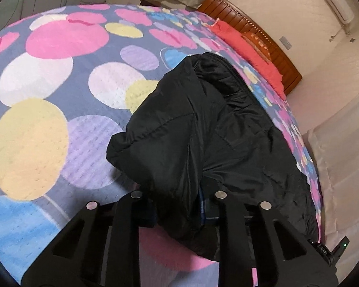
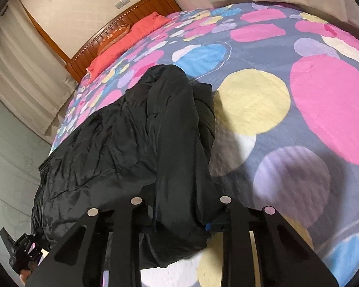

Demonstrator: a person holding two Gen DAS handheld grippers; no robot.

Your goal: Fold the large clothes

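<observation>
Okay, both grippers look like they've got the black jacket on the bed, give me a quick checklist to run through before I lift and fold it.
1. Left gripper closed on the black jacket: ok, fabric is bunched between its fingers.
2. Right gripper closed on the jacket: ok, a fold runs between its fingers.
3. Whether each grip takes every layer: cannot tell, the fingertips are buried in fabric.
4. Jacket lying flat: not ok, it is rumpled and ridged.
5. Room on the bedspread to fold onto: ok, bare spread beside the jacket.
6. Red pillow apart from the jacket: ok.
</observation>
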